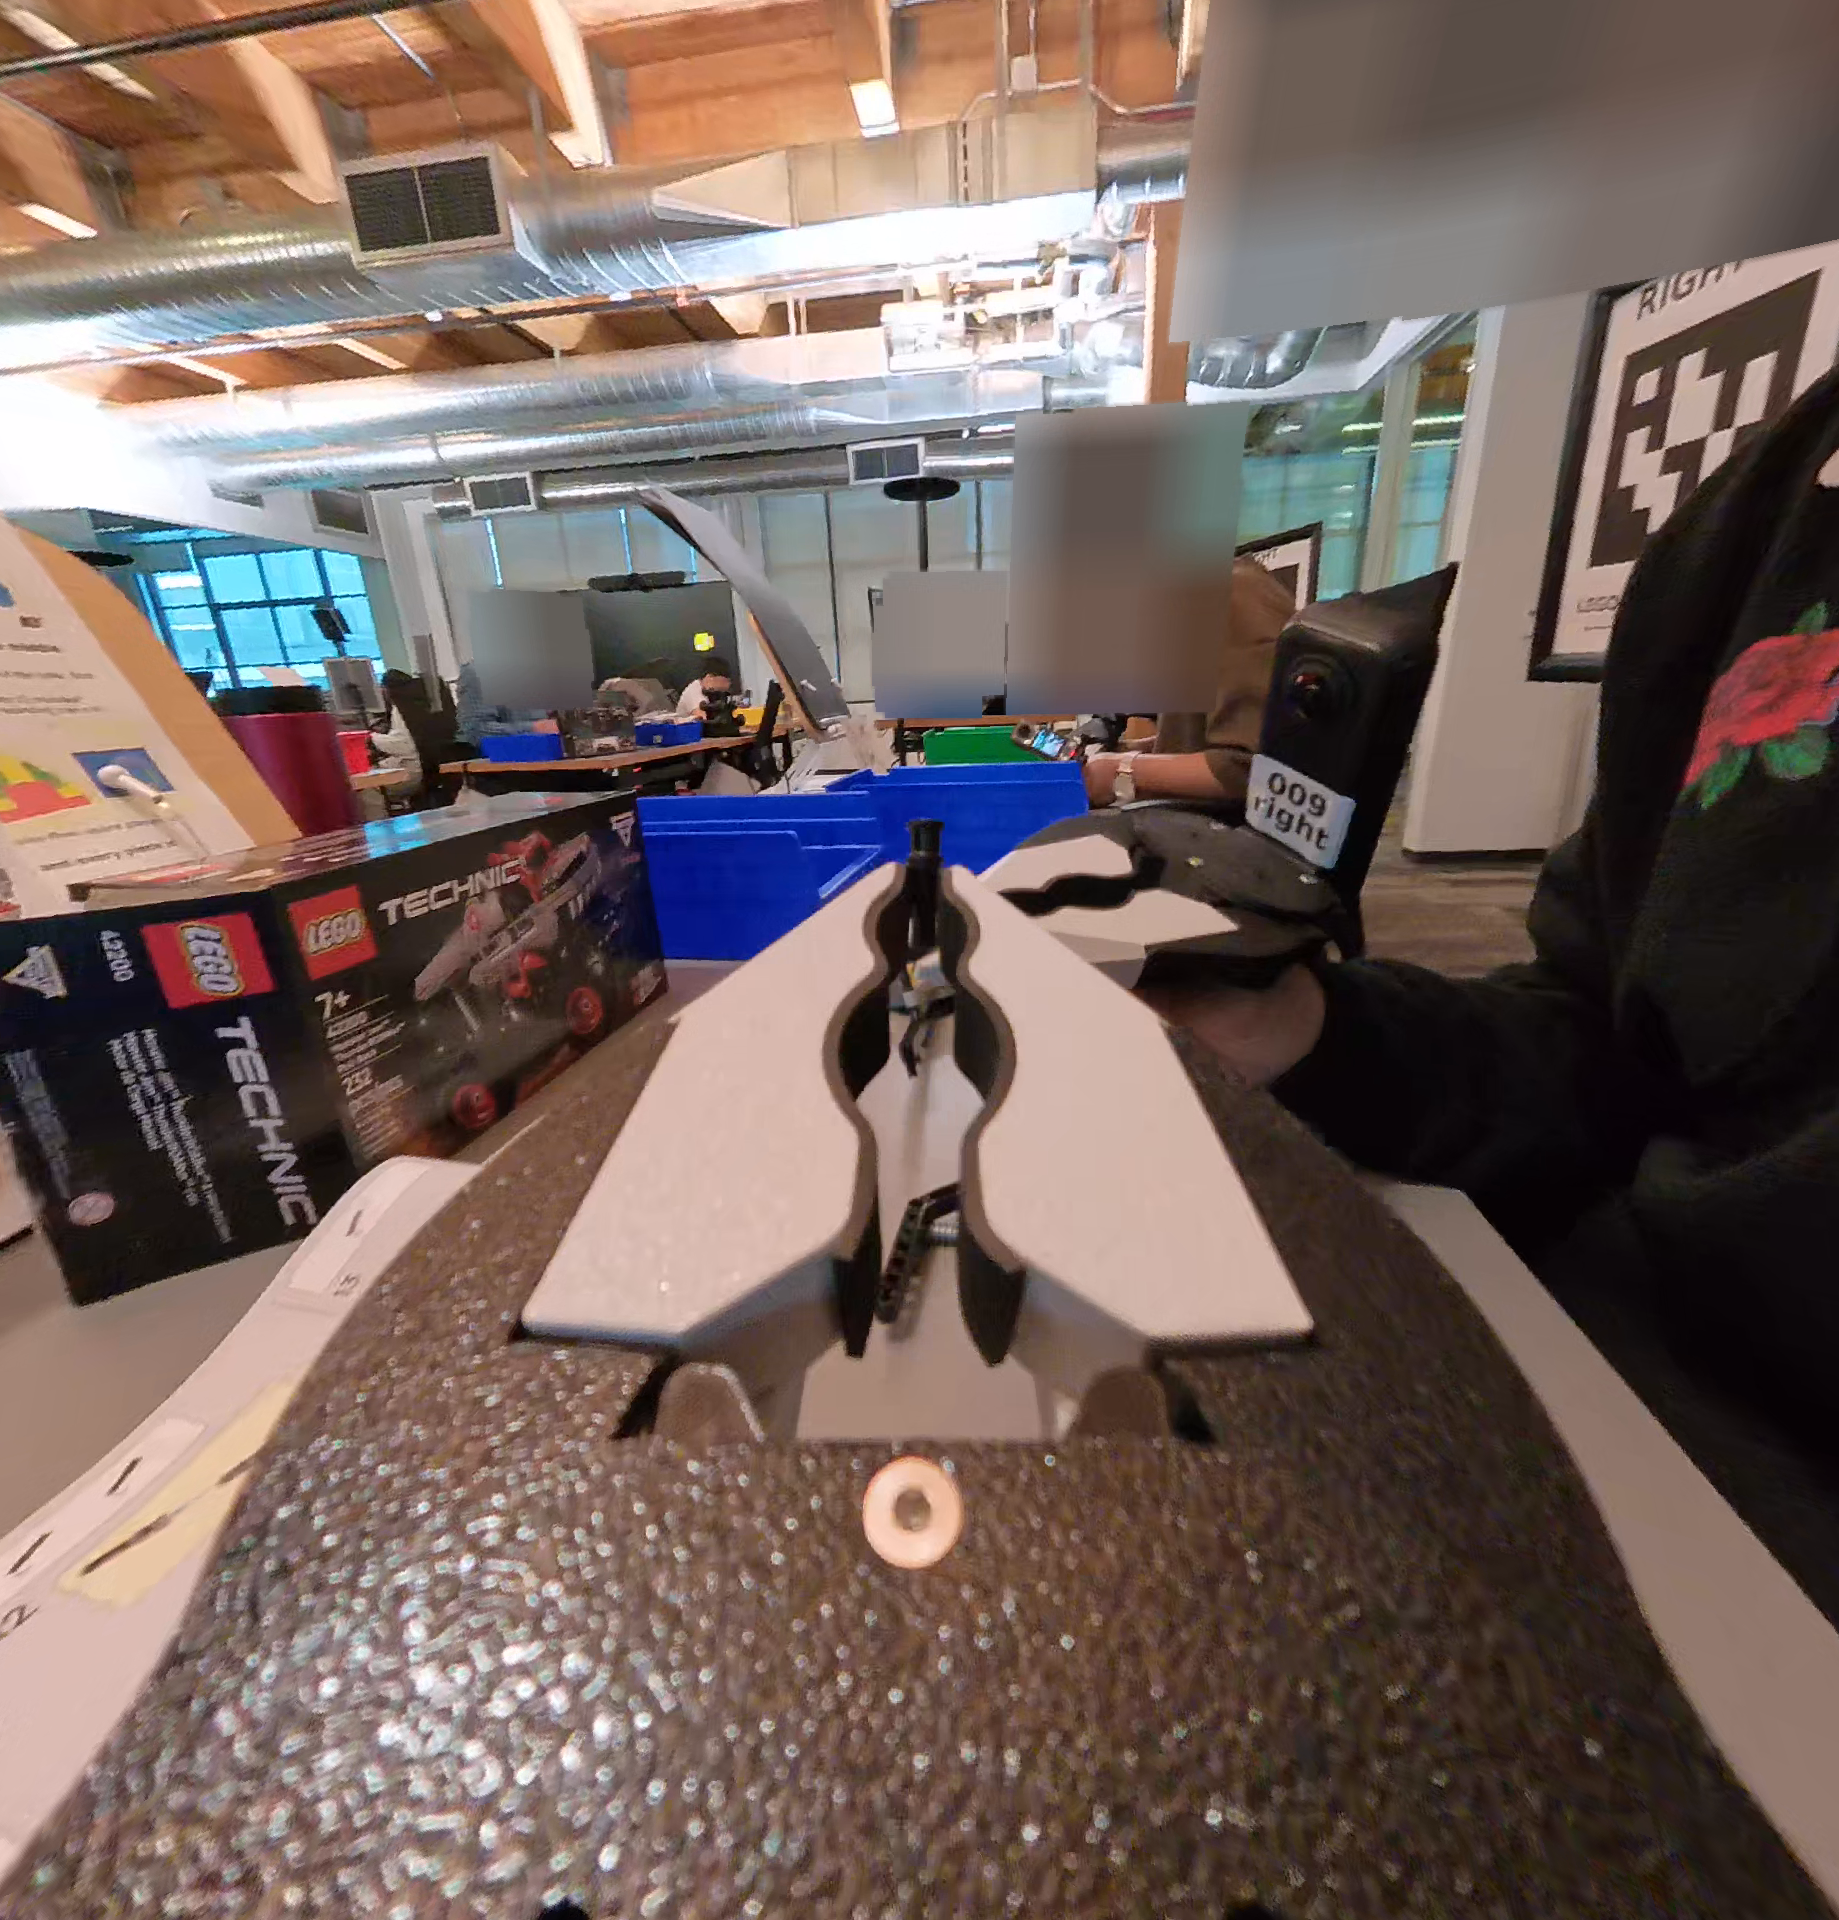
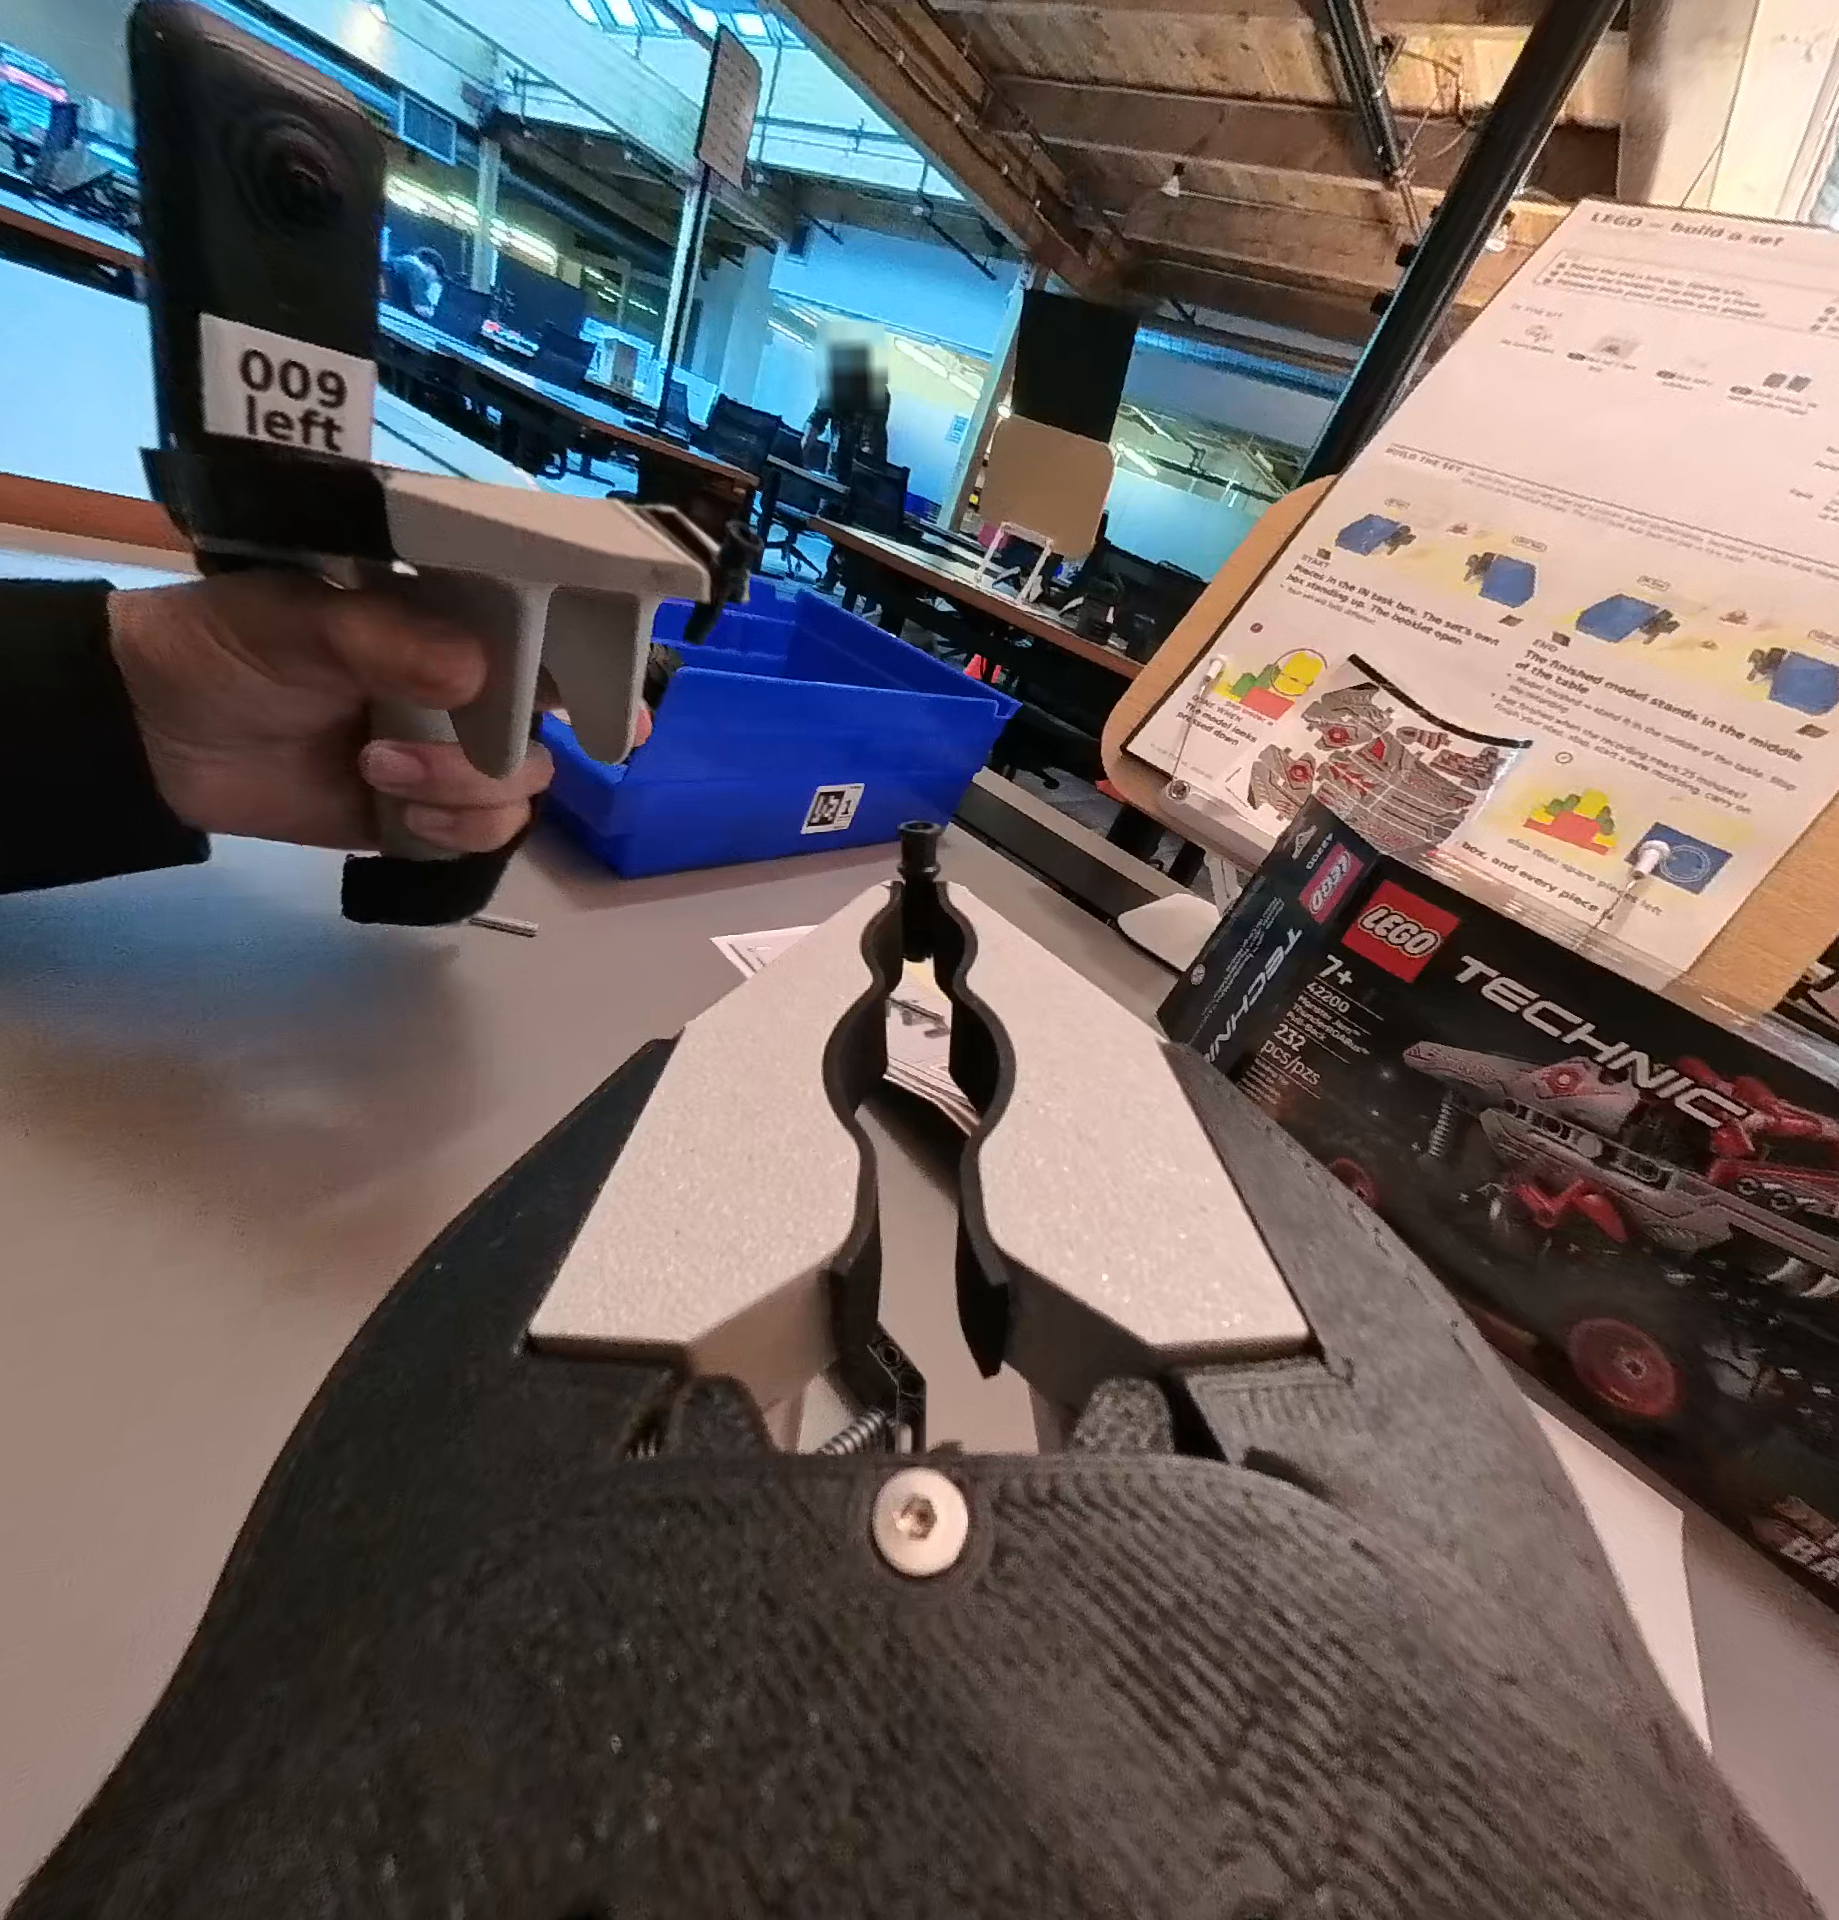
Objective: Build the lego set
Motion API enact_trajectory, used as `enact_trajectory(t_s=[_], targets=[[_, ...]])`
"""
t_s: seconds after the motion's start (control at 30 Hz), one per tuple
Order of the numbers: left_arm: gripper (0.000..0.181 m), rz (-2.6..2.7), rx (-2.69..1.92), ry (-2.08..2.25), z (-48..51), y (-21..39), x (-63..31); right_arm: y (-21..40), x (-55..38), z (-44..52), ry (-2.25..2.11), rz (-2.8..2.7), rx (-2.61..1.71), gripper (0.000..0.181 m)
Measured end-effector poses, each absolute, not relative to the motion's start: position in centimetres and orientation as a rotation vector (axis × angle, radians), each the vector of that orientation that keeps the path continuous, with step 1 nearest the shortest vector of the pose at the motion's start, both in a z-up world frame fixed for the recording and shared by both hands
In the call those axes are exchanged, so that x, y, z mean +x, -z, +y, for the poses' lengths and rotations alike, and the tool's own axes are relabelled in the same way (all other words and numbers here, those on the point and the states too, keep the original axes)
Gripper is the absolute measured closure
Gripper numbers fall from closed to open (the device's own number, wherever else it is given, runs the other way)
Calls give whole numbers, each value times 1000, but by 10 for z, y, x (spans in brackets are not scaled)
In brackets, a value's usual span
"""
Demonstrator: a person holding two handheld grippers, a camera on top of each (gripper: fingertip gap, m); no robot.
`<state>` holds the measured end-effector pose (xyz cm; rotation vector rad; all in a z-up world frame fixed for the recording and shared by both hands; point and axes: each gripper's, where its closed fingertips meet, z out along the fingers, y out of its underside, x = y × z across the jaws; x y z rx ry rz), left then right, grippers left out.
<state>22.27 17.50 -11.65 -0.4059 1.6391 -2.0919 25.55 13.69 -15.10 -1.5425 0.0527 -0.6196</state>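
In the left wrist view my left gripper (image 1: pixel 923 883) is shut on a small black pin (image 1: pixel 925 842) that sticks out past the fingertips. It also shows in the right wrist view (image 2: pixel 723 582), raised above the table in a hand, with the black pin (image 2: pixel 733 551) at its tip. My right gripper (image 2: pixel 917 909) is shut on another small black pin (image 2: pixel 917 852) that stands up from its tips. In the left wrist view the right gripper (image 1: pixel 1091 904) is just right of my left fingertips, and its tip is hidden there. The two grippers are apart.
The dark set box (image 1: pixel 302 1029) (image 2: pixel 1580 1132) lies on the grey table (image 2: pixel 219 1122). Blue bins (image 1: pixel 790 873) (image 2: pixel 790 748) stand behind the grippers. An instruction board (image 2: pixel 1580 540) leans behind the box. A white sheet (image 2: pixel 769 951) lies under my right gripper. A person's dark sleeve (image 1: pixel 1621 1039) is at the right. My right fingertips sit around 7 cm from my left ones.
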Motion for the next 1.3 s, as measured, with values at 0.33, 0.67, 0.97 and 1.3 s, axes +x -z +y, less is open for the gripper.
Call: enact_trajectory(t_s=[0.33,0.67,0.97,1.3], targets=[[179,1978,-1162,1507,202,193,261,162,244,146,386,73,-1584,180],[176,2108,-1534,924,212,281,247,156,227,149,-344,277,-1420,180],[132,2159,-1105,1071,194,236,227,177,221,157,-200,204,-1585,180],[138,1964,-266,768,153,194,203,180,182,164,-543,120,-1592,180]])
